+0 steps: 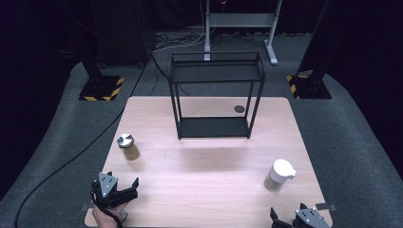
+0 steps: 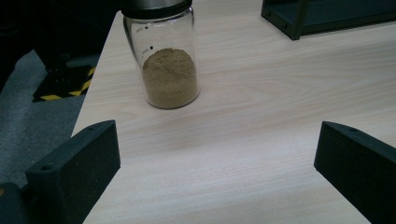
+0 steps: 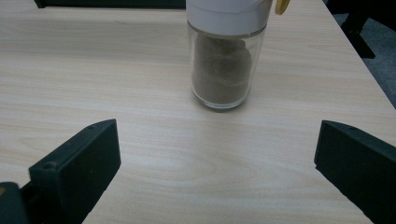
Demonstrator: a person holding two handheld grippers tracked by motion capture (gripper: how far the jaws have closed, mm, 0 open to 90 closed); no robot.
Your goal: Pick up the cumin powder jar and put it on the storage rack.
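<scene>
Both hand-held grippers, left (image 1: 124,192) and right (image 1: 285,219), gaped wide and empty near the table (image 1: 204,190) front edge, each facing an upright glass spice jar (image 2: 163,56), (image 3: 224,56); smooth, breakable, light, best clasped mid-body

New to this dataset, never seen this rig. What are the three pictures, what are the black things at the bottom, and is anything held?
There is no robot arm here: a person holds a two-jaw gripper in each hand. The high view looks down on a wooden table; the left gripper and the right gripper sit at its near edge. The other two pictures come from cameras riding on each gripper, so the black blocks at the bottom are that gripper's own jaws, spread wide. On the table stand a metal-lidded glass jar of brown powder ahead of the left gripper, a white-capped jar ahead of the right, and a black two-tier shelf at the back. Nothing is held.
</scene>
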